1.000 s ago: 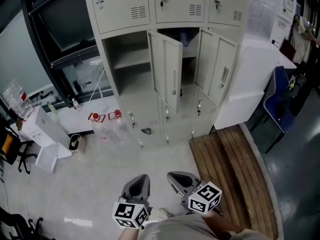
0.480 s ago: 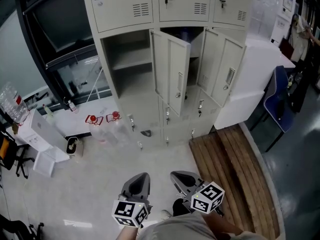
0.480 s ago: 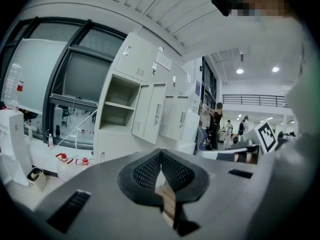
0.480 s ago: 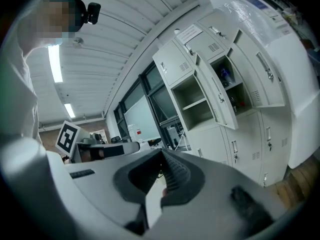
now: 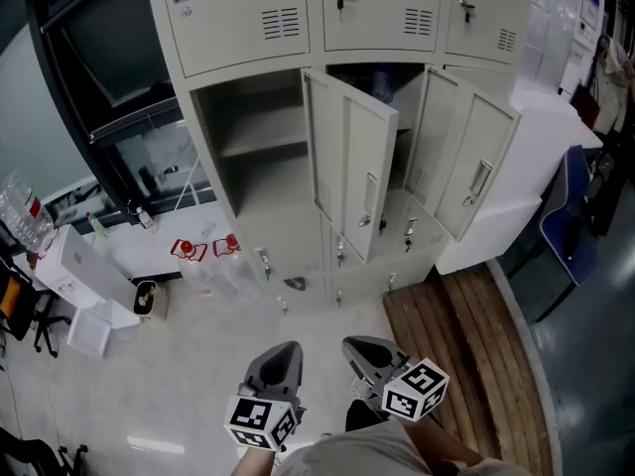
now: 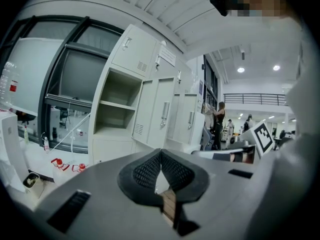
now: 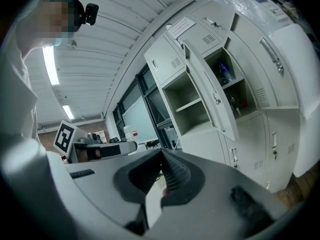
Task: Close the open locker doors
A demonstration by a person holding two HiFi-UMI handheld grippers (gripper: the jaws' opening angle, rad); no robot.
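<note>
Head view: beige metal locker bank (image 5: 248, 28) larger in frame than second ago, so approach under way. Middle door (image 5: 352, 167) and right door (image 5: 476, 172) ajar, well apart from left gripper (image 5: 284, 353) and right gripper (image 5: 353, 347).
Left gripper view: jaws clenched, empty.
Right gripper view: same; no door touched yet.

Pale floor (image 5: 179, 365), wooden platform (image 5: 461, 340), blue chair (image 5: 568, 228), dark window (image 5: 99, 43)

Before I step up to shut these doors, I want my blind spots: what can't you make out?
Head view: centre open door hides most of the compartment behind; only something blue shows.
Head view: right open door screens what lies behind it.
Head view: top lockers cut by the upper edge.
Left gripper view: left gripper's body covers most of the bottom lockers.
</note>
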